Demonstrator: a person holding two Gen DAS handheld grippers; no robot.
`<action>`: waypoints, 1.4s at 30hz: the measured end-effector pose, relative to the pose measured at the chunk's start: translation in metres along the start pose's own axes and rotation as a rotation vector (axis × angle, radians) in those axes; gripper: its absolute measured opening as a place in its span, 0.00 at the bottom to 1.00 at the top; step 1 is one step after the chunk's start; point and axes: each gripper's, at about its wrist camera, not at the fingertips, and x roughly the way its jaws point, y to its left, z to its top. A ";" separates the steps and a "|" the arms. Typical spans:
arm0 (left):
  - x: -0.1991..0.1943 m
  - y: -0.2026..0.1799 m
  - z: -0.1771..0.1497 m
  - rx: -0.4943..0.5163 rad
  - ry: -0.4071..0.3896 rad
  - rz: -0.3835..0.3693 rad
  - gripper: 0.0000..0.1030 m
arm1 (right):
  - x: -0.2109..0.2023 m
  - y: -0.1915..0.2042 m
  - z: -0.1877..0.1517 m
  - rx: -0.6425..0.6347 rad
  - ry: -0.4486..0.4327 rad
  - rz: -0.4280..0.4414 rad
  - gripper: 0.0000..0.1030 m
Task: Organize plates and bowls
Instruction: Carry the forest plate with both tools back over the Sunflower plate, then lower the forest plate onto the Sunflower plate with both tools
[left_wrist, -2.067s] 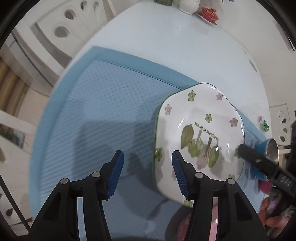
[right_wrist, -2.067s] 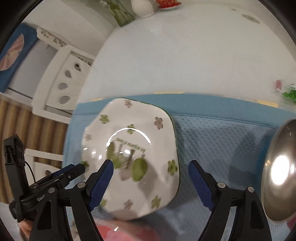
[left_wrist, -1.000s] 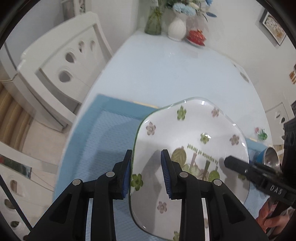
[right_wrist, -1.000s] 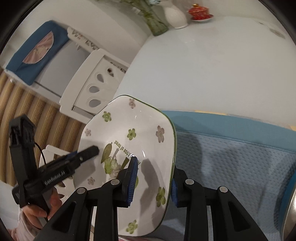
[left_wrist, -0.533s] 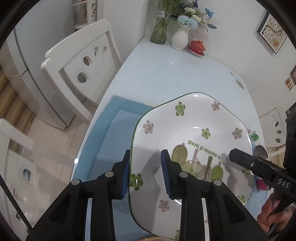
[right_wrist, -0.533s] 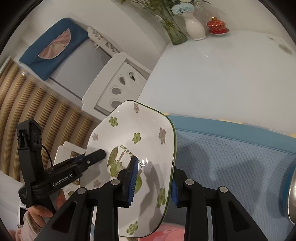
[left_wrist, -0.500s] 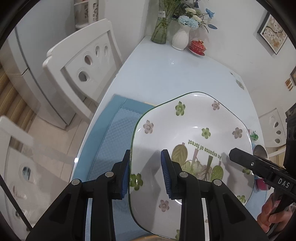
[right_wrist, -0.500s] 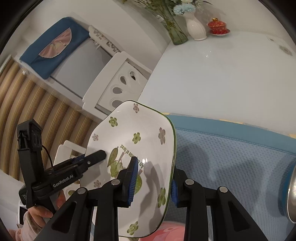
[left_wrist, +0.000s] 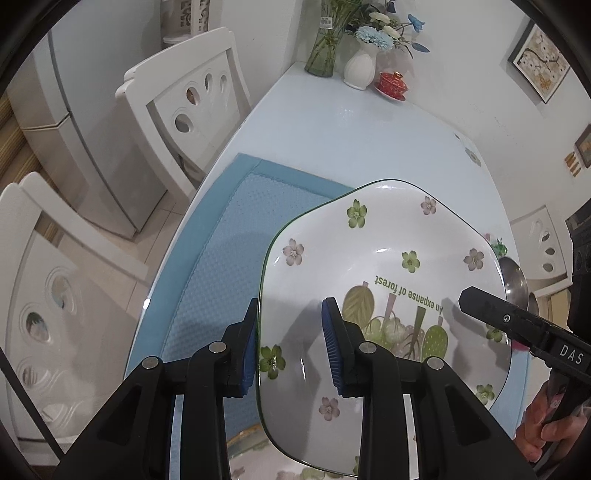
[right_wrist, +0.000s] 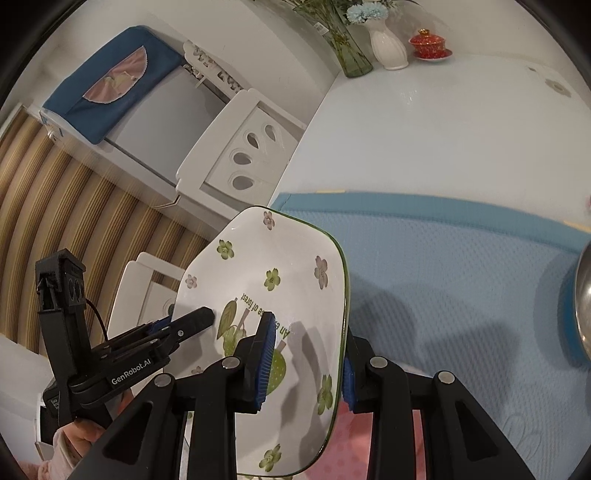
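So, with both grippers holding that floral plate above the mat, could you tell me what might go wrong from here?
1. The left gripper and right gripper each pinch only the rim of the floral plate; if they move unevenly, the glazed plate could twist or slip.
2. If it drops, it could hit the dish partly visible below it, or the blue mat.
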 end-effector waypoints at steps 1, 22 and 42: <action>-0.002 0.000 -0.002 0.000 0.000 0.000 0.26 | -0.001 0.001 -0.003 0.002 0.000 0.001 0.30; -0.042 0.023 -0.077 -0.065 0.022 -0.005 0.26 | -0.016 0.029 -0.073 0.010 0.081 0.037 0.31; -0.035 0.048 -0.148 -0.119 0.124 -0.019 0.28 | 0.007 0.029 -0.140 0.040 0.207 0.052 0.31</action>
